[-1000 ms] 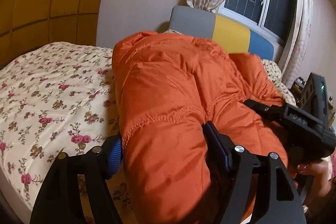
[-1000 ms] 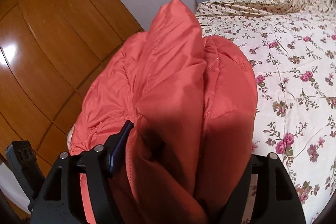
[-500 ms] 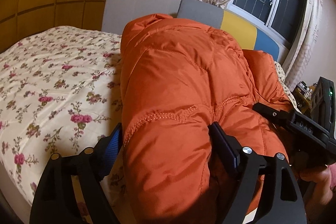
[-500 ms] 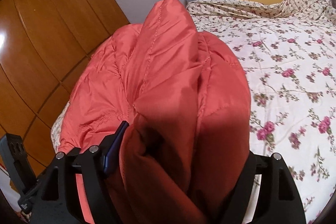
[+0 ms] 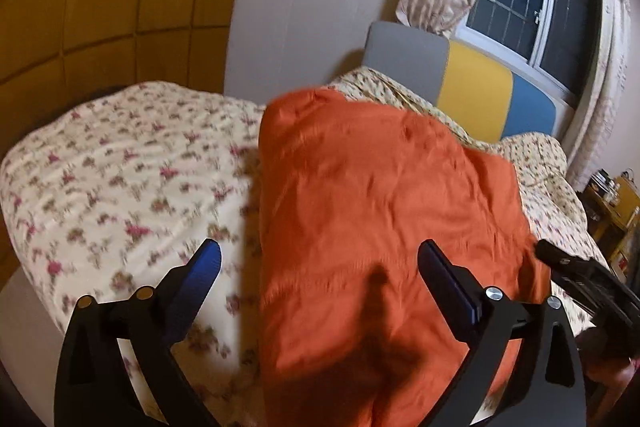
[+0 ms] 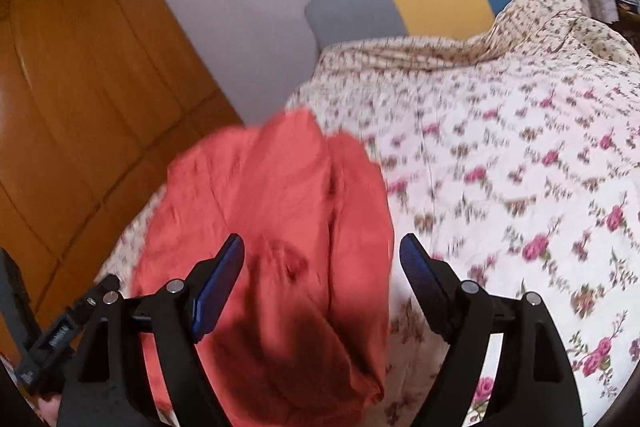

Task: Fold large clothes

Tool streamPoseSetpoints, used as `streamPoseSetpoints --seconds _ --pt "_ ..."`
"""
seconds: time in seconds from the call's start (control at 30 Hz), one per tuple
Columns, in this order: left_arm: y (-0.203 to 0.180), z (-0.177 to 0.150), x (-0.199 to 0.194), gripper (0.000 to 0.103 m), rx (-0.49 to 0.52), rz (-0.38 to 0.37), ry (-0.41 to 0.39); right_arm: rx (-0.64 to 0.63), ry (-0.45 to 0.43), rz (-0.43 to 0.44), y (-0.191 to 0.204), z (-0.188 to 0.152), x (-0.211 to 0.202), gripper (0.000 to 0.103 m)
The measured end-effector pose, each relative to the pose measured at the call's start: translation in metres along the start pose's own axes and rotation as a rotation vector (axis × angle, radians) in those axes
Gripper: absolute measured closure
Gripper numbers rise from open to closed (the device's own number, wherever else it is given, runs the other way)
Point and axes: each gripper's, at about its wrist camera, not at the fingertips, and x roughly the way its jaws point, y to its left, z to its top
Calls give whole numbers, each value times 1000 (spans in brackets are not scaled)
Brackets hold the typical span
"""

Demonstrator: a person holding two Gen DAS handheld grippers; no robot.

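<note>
**A:** How will that thing handle from where you sit?

**B:** I'd judge the orange puffer jacket point(image 5: 380, 227) light, soft and springy, with a slick shell, so a fold will likely puff back up and slide. It lies in a thick folded bundle on the floral quilt point(image 5: 120, 179) of the bed, its near end toward me.

**A:** Where would you take hold?

**B:** I'd pinch through all the layers at the near edge, 1 gripper at each corner, deep enough to catch a stitched seam instead of loose shell.

**A:** And the fingers now?

**B:** My left gripper point(image 5: 320, 263) is opening, its fingers very wide and holding nothing; they straddle the jacket's left edge, and the blue pads look clear of the cloth. My right gripper point(image 6: 322, 255) is opening too, its fingers wide on either side of the jacket's near end, and I see no pad pressing the fabric. Both views are blurred, so a faint brush I cannot rule out.
</note>
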Motion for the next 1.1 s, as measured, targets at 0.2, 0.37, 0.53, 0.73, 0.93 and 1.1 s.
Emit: streamPoseSetpoints --seconds 0.2,0.37,0.53,0.73,0.93,1.1 --pt "-12 36 29 3 -8 19 43 -71 -1 68 36 40 22 24" --pt "-23 65 75 3 21 126 91 -265 68 27 81 62 78 53" --pt "-26 76 121 3 65 182 129 -356 167 -64 84 52 137 68" --pt "-24 71 155 3 -5 112 217 -309 169 -78 51 35 167 67" --pt "-32 63 173 3 9 129 212 -266 179 -76 36 33 182 67" --pt "-32 57 187 3 3 130 195 -239 197 -62 30 31 194 67"
